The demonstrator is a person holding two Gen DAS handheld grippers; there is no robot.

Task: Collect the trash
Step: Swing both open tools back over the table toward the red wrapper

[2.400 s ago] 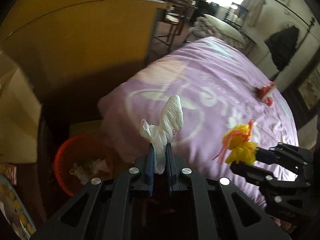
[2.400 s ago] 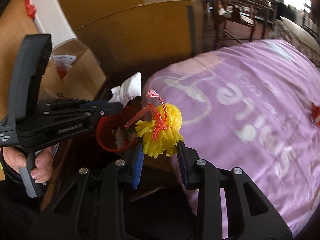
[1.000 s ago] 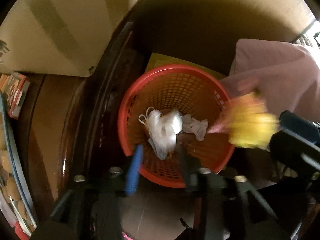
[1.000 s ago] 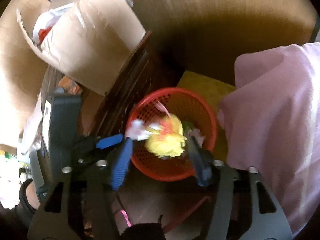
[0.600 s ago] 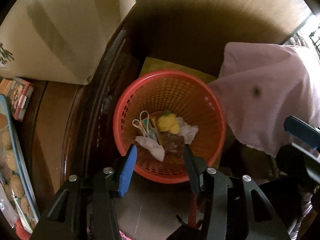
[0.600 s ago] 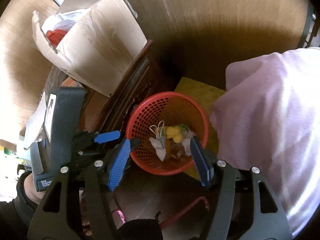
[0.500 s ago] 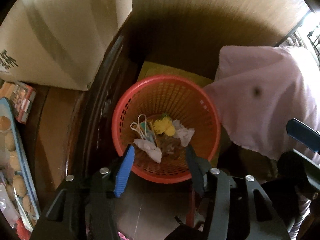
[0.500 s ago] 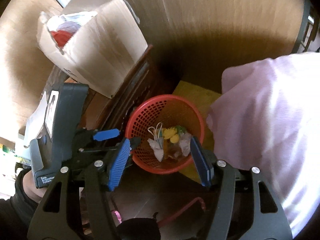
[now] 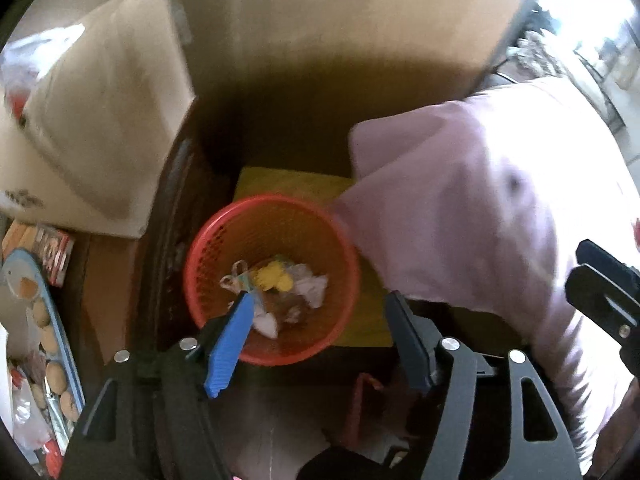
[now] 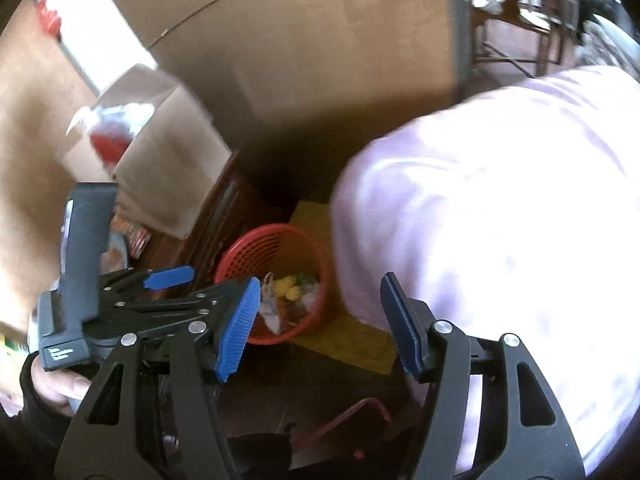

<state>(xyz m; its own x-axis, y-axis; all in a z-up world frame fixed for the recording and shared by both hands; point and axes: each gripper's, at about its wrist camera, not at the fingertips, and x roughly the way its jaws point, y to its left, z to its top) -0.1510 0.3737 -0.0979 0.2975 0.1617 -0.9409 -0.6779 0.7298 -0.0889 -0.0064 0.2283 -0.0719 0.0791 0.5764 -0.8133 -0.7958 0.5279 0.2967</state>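
A red basket (image 9: 340, 240) stands on the floor beside a pink bedspread (image 9: 460, 208). Inside lie yellow trash (image 9: 274, 276) and white scraps (image 9: 310, 286). An open carton (image 10: 176, 160) holds something red and white. The left gripper (image 9: 320, 320) is opening, empty; the right gripper (image 10: 320, 308) is spread, empty.

The wastebasket (image 9: 208, 248) is red plastic mesh, slightly shiny. The bedspread (image 9: 460, 208) is soft lilac cloth. The box (image 9: 100, 120) is matt brown cardboard. The left tongs (image 9: 320, 332) are matt black plastic with ribbed blue pads (image 9: 230, 344).
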